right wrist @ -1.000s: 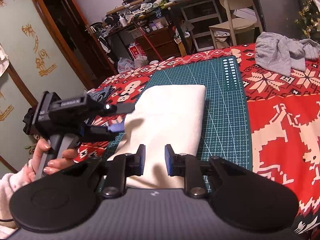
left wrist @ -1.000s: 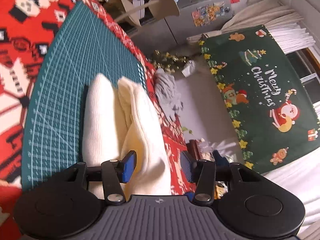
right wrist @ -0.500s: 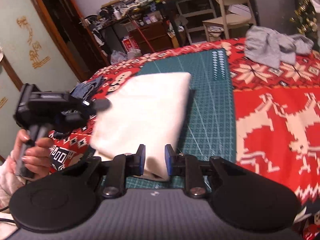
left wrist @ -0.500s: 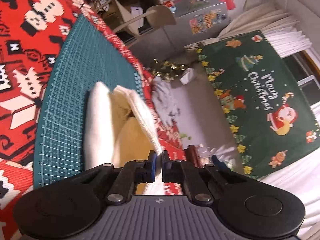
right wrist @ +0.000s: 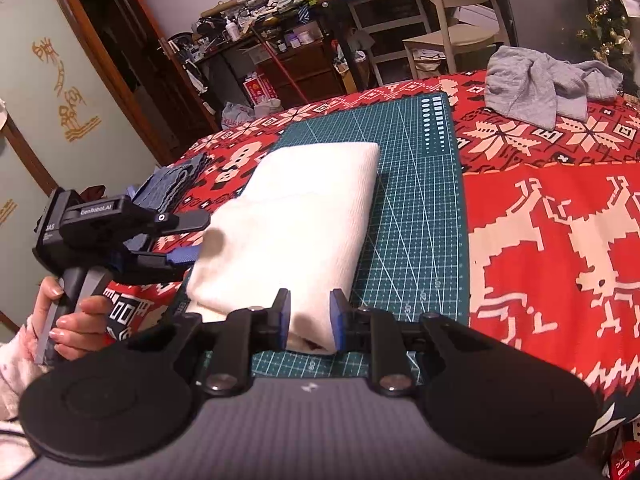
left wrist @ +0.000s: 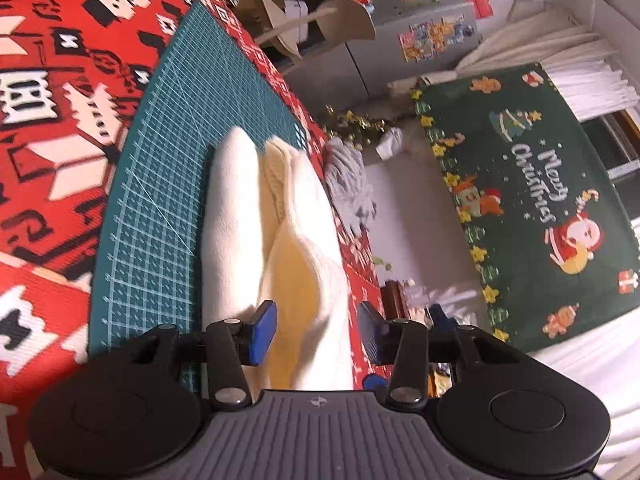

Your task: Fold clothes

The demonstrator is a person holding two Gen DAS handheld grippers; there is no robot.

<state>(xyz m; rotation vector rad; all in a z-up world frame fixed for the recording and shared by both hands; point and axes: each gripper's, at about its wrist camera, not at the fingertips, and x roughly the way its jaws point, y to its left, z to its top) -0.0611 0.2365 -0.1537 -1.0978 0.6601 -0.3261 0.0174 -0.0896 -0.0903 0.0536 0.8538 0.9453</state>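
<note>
While left tongs (left wrist: 316, 334) open — folded cream garment (right wrist: 304, 216) between, right tongs (right wrist: 309, 320) gripping

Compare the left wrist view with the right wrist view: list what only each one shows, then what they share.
Only the left wrist view: the left gripper from behind, jaws opening with the white garment's edge between them, its yellowish inner layers, and a green Merry Christmas banner.

Only the right wrist view: the right gripper pinching the garment's near corner, the hand holding the left gripper, a blue folded pile, and a door.

Both: the garment, the green mat, the red cloth, the grey garment and a chair.
</note>
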